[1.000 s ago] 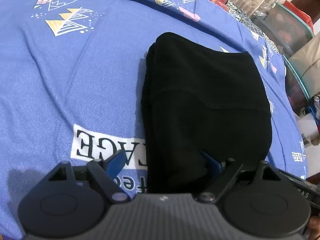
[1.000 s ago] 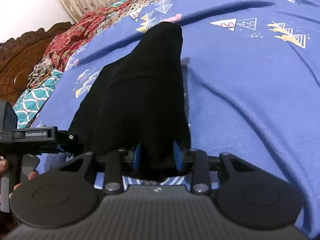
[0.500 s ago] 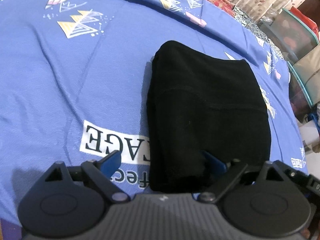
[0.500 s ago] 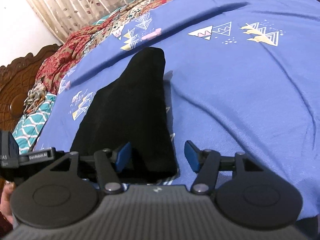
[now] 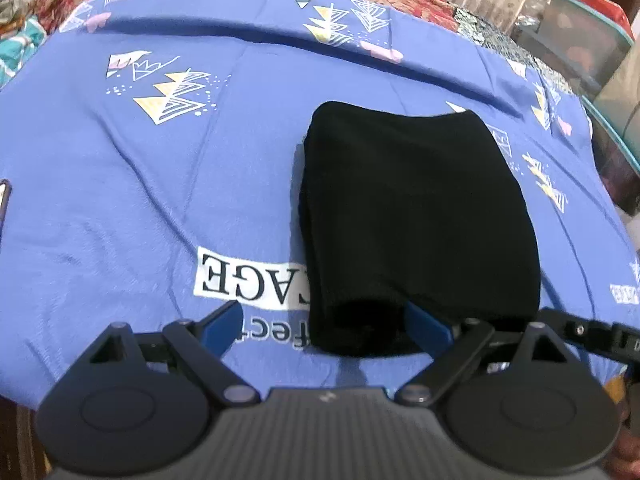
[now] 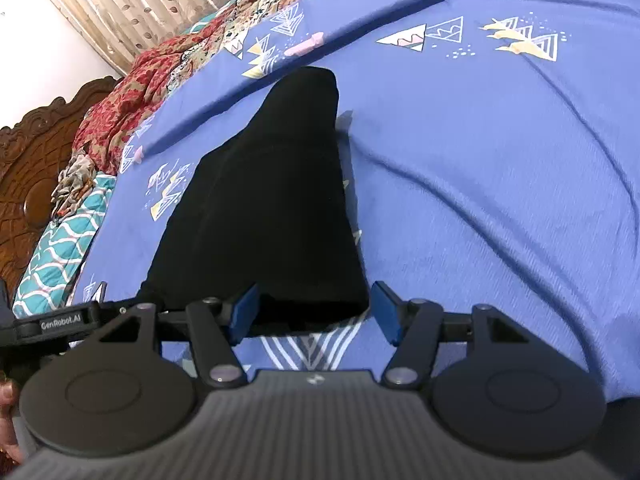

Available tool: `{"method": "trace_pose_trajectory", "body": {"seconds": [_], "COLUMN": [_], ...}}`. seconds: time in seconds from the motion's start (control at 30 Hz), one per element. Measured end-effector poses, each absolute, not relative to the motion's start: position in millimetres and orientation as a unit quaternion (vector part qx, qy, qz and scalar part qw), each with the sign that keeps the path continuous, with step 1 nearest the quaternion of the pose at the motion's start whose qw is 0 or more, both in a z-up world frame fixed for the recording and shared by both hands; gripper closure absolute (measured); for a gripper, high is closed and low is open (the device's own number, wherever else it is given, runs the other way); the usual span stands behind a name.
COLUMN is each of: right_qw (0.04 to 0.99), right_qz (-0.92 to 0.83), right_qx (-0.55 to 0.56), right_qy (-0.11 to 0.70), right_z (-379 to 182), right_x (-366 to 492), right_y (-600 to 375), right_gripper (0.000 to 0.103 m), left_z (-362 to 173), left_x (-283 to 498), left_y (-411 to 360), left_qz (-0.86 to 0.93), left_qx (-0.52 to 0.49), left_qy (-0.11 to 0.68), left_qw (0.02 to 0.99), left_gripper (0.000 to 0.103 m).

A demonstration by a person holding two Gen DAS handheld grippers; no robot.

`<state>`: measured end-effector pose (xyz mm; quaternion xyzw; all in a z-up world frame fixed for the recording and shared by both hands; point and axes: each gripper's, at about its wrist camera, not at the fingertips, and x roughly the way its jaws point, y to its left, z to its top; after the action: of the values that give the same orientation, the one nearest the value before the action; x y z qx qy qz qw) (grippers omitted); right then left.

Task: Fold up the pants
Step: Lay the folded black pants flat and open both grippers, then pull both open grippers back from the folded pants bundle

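Black pants [image 5: 412, 208] lie folded in a compact stack on the blue printed bedsheet [image 5: 140, 200]. My left gripper [image 5: 324, 320] hovers open over the stack's near left corner, and its blue pads touch no cloth. In the right wrist view the same pants [image 6: 264, 208] stretch away from me across the sheet [image 6: 480, 160]. My right gripper [image 6: 316, 304] is open, with the near right corner of the stack lying between its pads, unpressed. The left gripper's body [image 6: 60, 324] shows at that view's left edge.
A red patterned quilt [image 6: 132, 92] and a teal cloth [image 6: 60, 248] lie beyond the sheet, by a carved wooden headboard [image 6: 28, 168]. Plastic storage boxes [image 5: 580, 44] stand past the bed's far right. A flat dark object [image 5: 4, 200] sits at the left edge.
My right gripper let go of the pants' near edge and spread its jaws. My left gripper rose and drew back, so the pants look smaller and farther off.
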<state>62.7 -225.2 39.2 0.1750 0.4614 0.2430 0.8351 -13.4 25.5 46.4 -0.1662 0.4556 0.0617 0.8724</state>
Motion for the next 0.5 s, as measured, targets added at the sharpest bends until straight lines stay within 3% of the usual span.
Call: {"method": "trace_pose_trajectory", "body": {"seconds": [0.5], "right_qw": [0.826], "right_qz": [0.238], "right_qx": [0.201], "right_qy": [0.469], "right_z": [33], "right_x": [58], "right_y": [-238], "right_gripper": [0.037], "left_z": [44], "left_x": [-25], "left_y": [8], "left_qz": [0.090], "left_qx": [-0.123], "left_qy": [0.472], "left_qw": [0.868], "left_gripper": [0.012]}}
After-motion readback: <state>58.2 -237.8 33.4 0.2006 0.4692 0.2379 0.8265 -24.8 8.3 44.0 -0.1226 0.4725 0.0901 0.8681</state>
